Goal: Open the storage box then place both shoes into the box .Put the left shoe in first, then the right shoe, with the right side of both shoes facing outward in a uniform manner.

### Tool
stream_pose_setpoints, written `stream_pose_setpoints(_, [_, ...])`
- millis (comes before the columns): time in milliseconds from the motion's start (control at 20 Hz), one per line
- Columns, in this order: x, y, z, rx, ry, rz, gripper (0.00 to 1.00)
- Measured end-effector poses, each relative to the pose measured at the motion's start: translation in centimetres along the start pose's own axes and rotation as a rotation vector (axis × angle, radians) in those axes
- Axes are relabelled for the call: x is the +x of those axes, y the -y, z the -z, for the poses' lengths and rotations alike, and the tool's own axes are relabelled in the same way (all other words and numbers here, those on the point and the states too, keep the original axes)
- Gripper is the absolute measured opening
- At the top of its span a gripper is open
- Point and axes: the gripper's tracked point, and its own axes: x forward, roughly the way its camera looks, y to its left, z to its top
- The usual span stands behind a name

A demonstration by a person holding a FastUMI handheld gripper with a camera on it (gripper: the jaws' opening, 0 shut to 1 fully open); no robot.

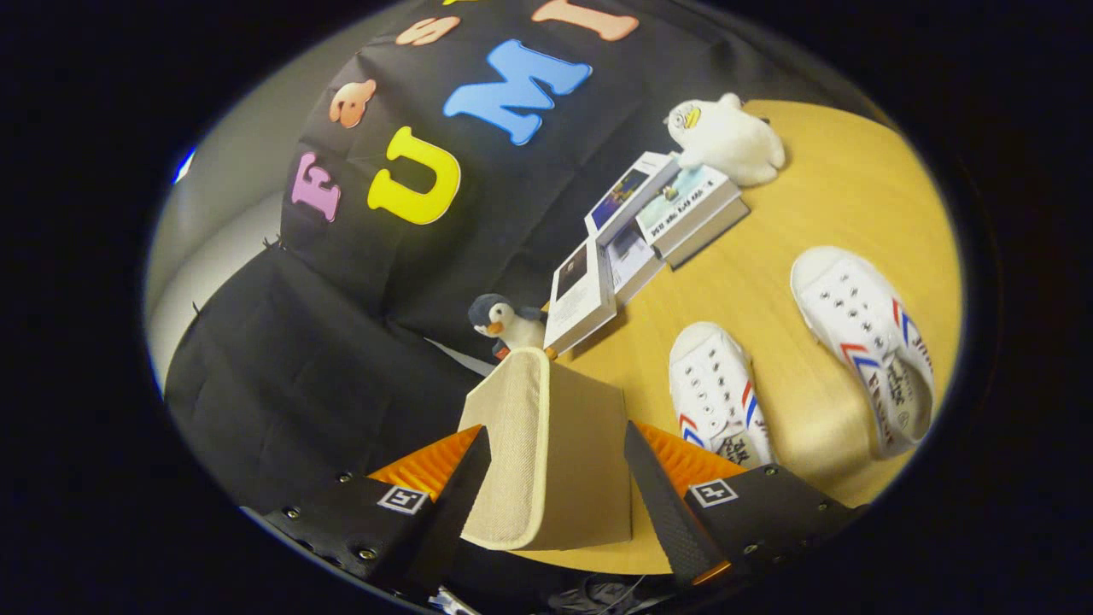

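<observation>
A beige fabric box lid (546,444) with cream trim is raised and tilted, and my gripper (555,504) is shut on it, one finger pressing each side. The body of the storage box is hidden beneath the lid and fingers. Two white canvas shoes with red and blue stripes lie on the wooden table (837,179) beyond my right finger. The nearer shoe (716,395) is just ahead of that finger, and the other shoe (862,342) lies farther to its right. Both shoes have their toes pointing away from me.
Several books (640,231) are spread along the table's far side against the black cloth wall. A white duck plush (726,137) sits on the book stack. A small penguin plush (504,323) stands just beyond the lid's top edge.
</observation>
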Motion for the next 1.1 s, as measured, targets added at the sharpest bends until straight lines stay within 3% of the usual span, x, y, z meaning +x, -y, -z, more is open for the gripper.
stream_pose_setpoints(450, [3.2, -2.8, 5.8, 0.108, -0.216, -0.080, 0.95])
stream_pose_setpoints(550, [3.5, -2.6, 6.7, 0.122, -0.244, -0.064, 0.76])
stream_pose_setpoints(650, [4.0, -3.1, 7.9, 0.147, -0.300, -0.069, 0.63])
stream_pose_setpoints(750, [4.0, -3.1, 8.6, 0.124, -0.360, -0.059, 0.62])
stream_pose_setpoints(850, [3.9, -3.6, 8.0, 0.131, -0.354, -0.084, 0.45])
stream_pose_setpoints(950, [3.9, -4.0, 7.6, 0.113, -0.353, -0.087, 0.06])
stream_pose_setpoints(1100, [3.0, -5.0, 8.3, 0.036, -0.391, -0.113, 0.06])
